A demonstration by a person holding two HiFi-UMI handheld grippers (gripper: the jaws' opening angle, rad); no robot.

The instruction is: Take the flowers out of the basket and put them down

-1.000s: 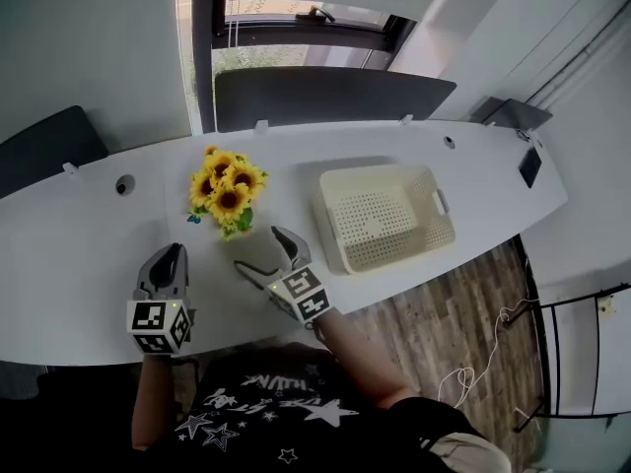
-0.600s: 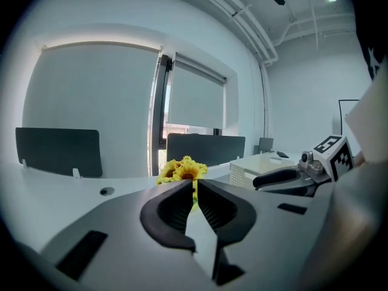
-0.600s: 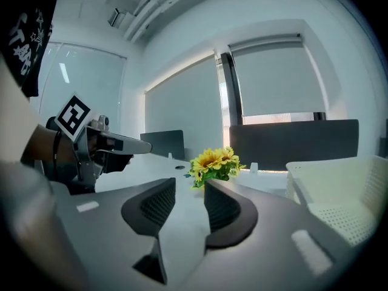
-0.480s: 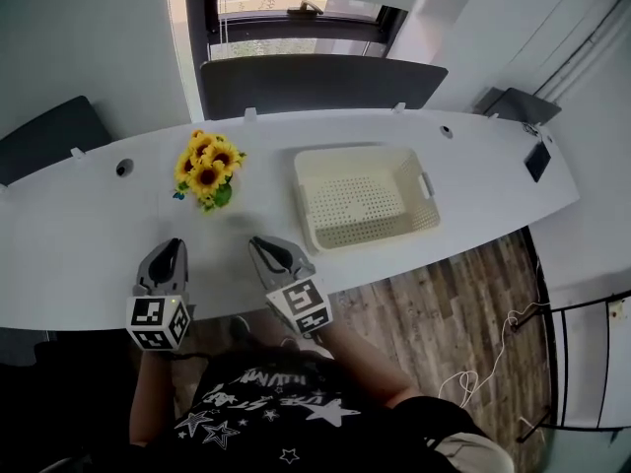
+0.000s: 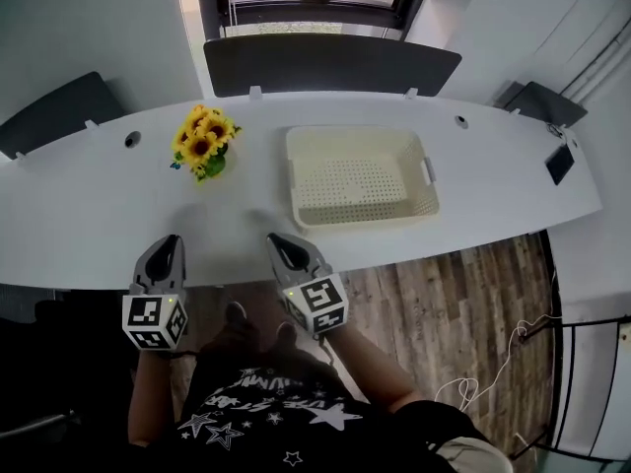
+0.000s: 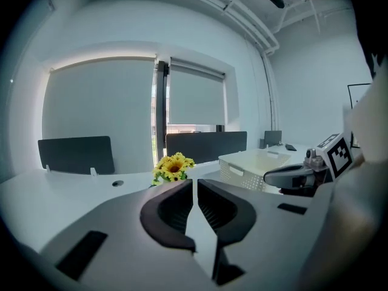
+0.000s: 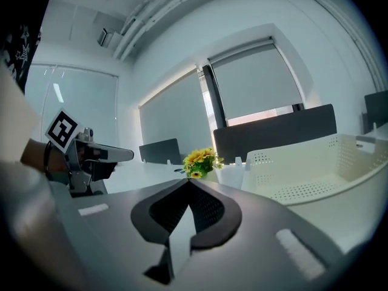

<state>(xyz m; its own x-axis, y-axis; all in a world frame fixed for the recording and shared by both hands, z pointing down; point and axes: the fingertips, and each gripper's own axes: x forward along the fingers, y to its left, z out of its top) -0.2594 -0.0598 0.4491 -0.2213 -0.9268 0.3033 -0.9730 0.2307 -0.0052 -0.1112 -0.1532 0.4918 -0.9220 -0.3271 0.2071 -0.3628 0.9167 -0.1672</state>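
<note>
A bunch of yellow sunflowers (image 5: pixel 202 141) stands on the white table (image 5: pixel 79 215), just left of the cream perforated basket (image 5: pixel 355 132), which holds nothing. The flowers (image 6: pixel 174 166) also show straight ahead in the left gripper view, and the flowers (image 7: pixel 201 160) beside the basket (image 7: pixel 315 162) in the right gripper view. My left gripper (image 5: pixel 170 243) hangs over the table's near edge, shut and holding nothing. My right gripper (image 5: pixel 279 243) is beside it, also shut with nothing between its jaws. Both are well short of the flowers.
Dark partition panels (image 5: pixel 330 65) line the table's far side. Cable holes (image 5: pixel 133 139) sit in the tabletop. A dark device (image 5: pixel 559 163) lies at the right end. Wood floor (image 5: pixel 463 294) shows beyond the near edge.
The right gripper's jaws have gone from wide open to shut. Both grippers have drawn back from the flowers to the table's near edge. The flowers stay on the table.
</note>
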